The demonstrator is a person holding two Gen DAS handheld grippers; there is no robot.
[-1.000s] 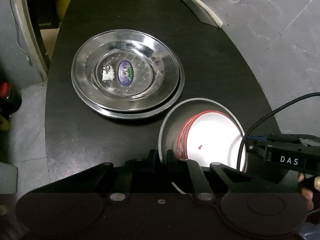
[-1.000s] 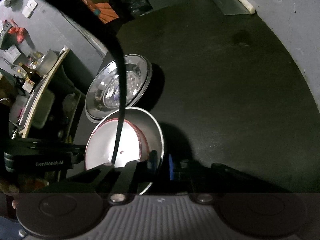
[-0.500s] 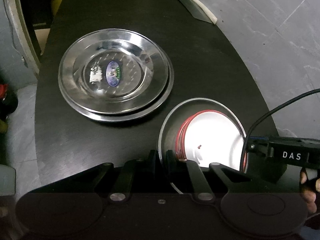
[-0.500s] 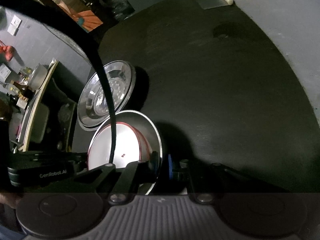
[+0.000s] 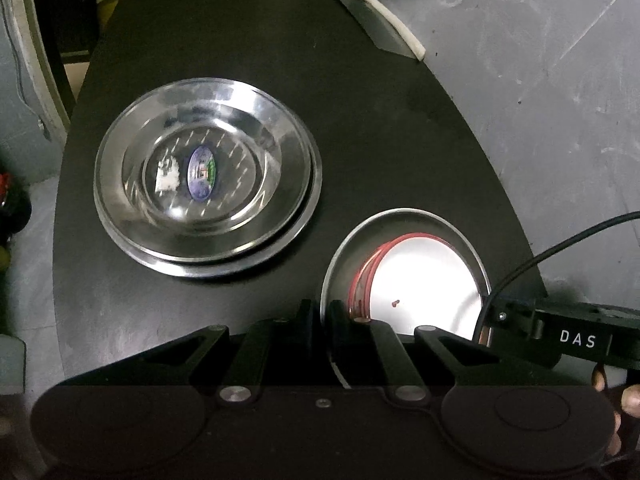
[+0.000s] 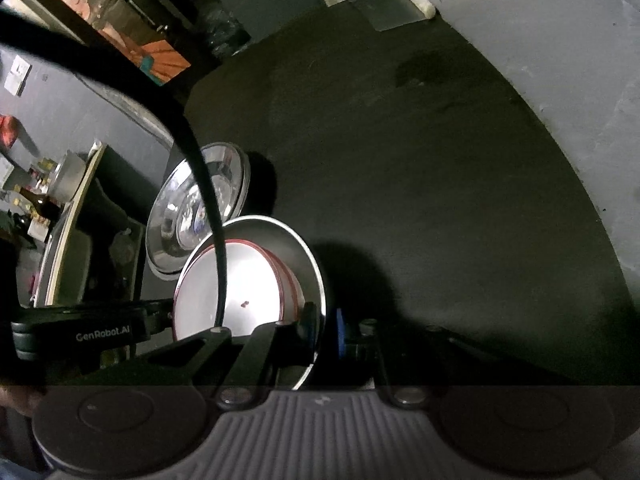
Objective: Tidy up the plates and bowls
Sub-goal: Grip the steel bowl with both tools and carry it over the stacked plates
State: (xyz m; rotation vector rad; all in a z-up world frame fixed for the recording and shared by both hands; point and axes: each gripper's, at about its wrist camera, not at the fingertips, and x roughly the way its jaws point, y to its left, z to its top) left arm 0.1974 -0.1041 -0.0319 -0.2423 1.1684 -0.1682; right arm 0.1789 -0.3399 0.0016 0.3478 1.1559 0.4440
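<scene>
Steel bowl (image 5: 404, 236) with a white, red-rimmed plate (image 5: 424, 280) lying inside it, near edge of the dark counter (image 5: 360, 120); whether the bowl touches the counter, cannot tell. Small dark speck on the plate. Left hand-held gripper (image 5: 321, 320) clamped on the bowl's left rim, one finger inside, one outside. Right hand-held gripper (image 6: 325, 330) clamped on the opposite rim, blue pad on the outer finger (image 6: 340, 332).

Left of the bowl, apart from it: stack of two steel plates (image 5: 206, 176) flat on the counter, top one with an oval sticker (image 5: 202, 174) and a white label scrap at centre.

Left wrist view only: sticker detail, the stack seen from above, right tool's body marked "DAS", fingertips of a hand (image 5: 630, 400) at lower right. Right wrist view only: shelf (image 6: 68, 216) with a pot and bottles at left, a black cable (image 6: 208, 200) crossing the stack and bowl, left tool marked "GenRobot.AI", bowl's shadow on the counter. Both views: white strip (image 5: 394, 26) at the counter's far edge.
</scene>
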